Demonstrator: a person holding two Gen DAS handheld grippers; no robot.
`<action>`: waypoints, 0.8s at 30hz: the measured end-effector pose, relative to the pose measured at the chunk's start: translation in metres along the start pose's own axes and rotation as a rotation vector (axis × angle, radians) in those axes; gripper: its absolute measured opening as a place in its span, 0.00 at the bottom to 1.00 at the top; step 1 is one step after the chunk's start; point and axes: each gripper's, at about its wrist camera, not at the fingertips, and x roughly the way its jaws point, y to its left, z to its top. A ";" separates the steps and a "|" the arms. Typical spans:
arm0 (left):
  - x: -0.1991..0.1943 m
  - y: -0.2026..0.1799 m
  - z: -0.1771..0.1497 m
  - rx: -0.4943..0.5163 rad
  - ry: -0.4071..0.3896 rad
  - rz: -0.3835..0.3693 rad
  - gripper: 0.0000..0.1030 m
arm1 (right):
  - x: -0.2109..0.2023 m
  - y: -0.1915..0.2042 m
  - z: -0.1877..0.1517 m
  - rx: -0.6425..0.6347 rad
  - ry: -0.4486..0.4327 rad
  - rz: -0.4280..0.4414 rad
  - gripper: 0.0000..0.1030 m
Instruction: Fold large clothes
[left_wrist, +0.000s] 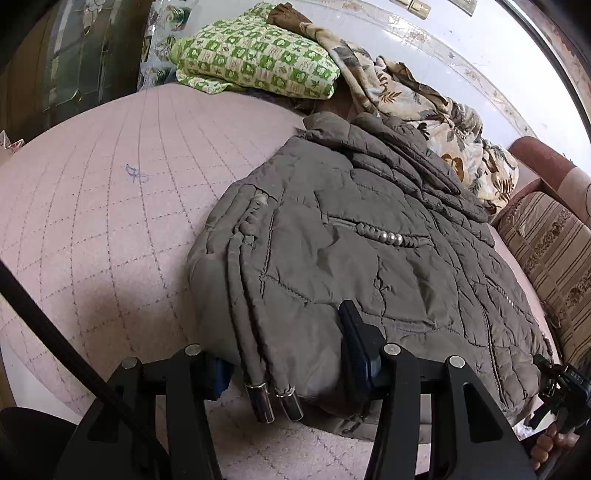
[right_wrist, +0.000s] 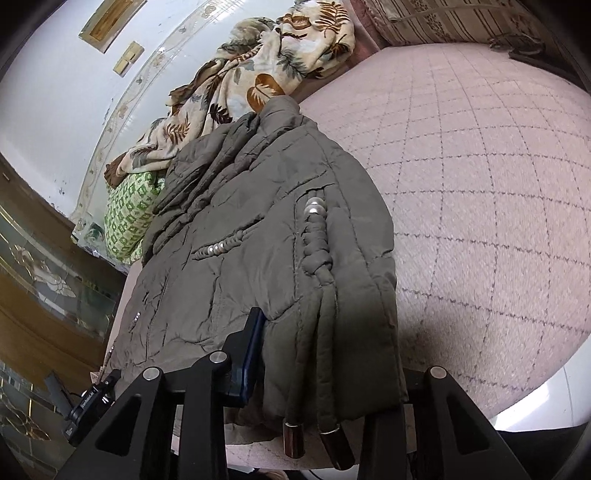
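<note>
A grey-brown quilted jacket (left_wrist: 369, 251) lies on a pink quilted bed cover (left_wrist: 110, 206), collar away from me, with pearl trim and cords ending in metal tips (left_wrist: 273, 402). My left gripper (left_wrist: 288, 365) is closed on the jacket's near hem corner; one finger (left_wrist: 354, 343) lies on top, the other is under the fabric. In the right wrist view the jacket (right_wrist: 258, 240) fills the middle. My right gripper (right_wrist: 325, 369) is closed on the other hem corner, one finger (right_wrist: 251, 350) on top, the other hidden under the fabric. The right gripper also shows in the left wrist view (left_wrist: 565, 391).
A green patterned pillow (left_wrist: 255, 59) and a leaf-print blanket (left_wrist: 424, 110) lie at the far edge against the wall. A striped sofa cushion (left_wrist: 554, 251) borders the bed on the right. A dark cabinet with glass (right_wrist: 44, 288) stands at the left in the right wrist view.
</note>
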 end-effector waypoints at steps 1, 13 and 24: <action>0.000 -0.001 0.000 0.010 0.003 0.002 0.49 | 0.000 -0.001 0.000 0.008 0.000 0.004 0.36; -0.005 -0.003 -0.001 0.045 -0.008 -0.012 0.35 | 0.002 0.002 0.003 -0.006 0.021 -0.017 0.40; -0.009 -0.009 -0.001 0.088 -0.033 -0.011 0.27 | 0.002 0.011 0.005 -0.064 0.000 -0.043 0.31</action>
